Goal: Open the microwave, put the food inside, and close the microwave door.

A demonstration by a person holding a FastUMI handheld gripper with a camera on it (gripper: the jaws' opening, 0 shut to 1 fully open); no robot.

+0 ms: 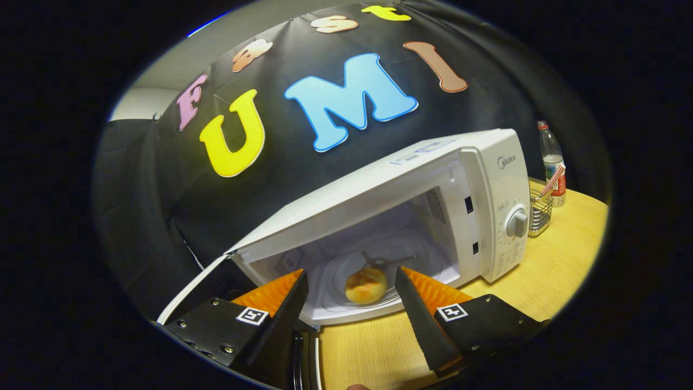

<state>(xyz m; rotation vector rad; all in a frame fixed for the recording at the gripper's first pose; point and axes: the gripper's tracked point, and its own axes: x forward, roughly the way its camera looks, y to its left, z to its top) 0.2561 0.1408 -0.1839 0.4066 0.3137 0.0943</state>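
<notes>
A white microwave (487,179) stands on a wooden table (547,276) with its door (187,295) swung wide to the left. A browned bun (366,285) sits on the glass turntable (338,279) inside the cavity. The tool (352,281) hovers at the opening, its fingers (281,298) spread apart and grasping nothing, the bun seen between them and just beyond their tips. To the microwave's right, past its control knob (517,223), a wire holder (540,211) and a plastic bottle (552,160) stand near the table's far edge.
</notes>
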